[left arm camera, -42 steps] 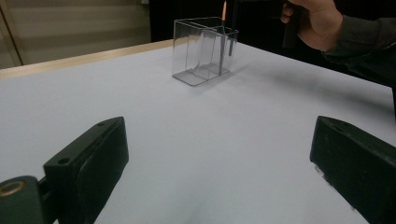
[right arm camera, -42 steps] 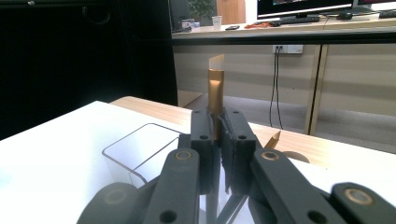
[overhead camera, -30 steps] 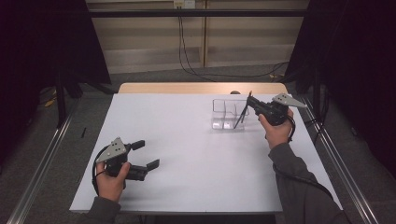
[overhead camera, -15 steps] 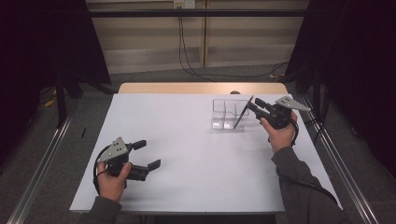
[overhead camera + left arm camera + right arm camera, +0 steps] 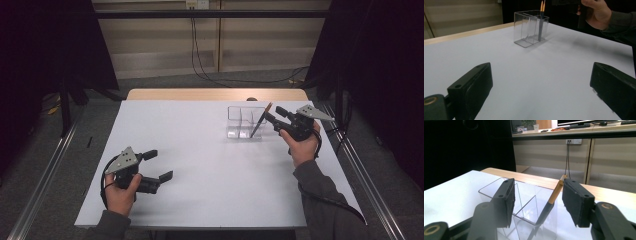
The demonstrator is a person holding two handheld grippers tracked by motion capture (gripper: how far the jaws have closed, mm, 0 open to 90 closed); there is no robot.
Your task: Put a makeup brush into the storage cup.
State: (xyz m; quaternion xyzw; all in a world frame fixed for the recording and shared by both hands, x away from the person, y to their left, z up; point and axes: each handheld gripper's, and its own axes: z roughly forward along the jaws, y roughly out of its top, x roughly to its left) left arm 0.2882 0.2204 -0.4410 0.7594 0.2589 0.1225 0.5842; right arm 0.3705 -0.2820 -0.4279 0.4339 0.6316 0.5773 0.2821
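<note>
A clear plastic box [image 5: 239, 123] with compartments stands on the white table at the right rear. A dark pencil with an orange upper end [image 5: 261, 121] leans in its right compartment. My right gripper [image 5: 272, 114] hovers just right of the box, its jaws having just been opening. In the right gripper view the pencil [image 5: 554, 193] stands between the parted pads, close to the right-hand one, and the pads do not clamp it. My left gripper [image 5: 161, 164] rests open at the front left, nothing between its jaws [image 5: 541, 82]; from there I see the box [image 5: 530, 28] and pencil [image 5: 541, 23].
The white tabletop [image 5: 200, 150] spreads bare between the two grippers. A wooden strip [image 5: 215, 94] edges its far side. Metal rails [image 5: 45, 170] run along the floor on both sides, and cables hang at the back wall.
My right gripper's jaws have parted from shut to about half open around the pencil, which stays leaning in the box. The right hand drew slightly back; the left hand stayed still.
</note>
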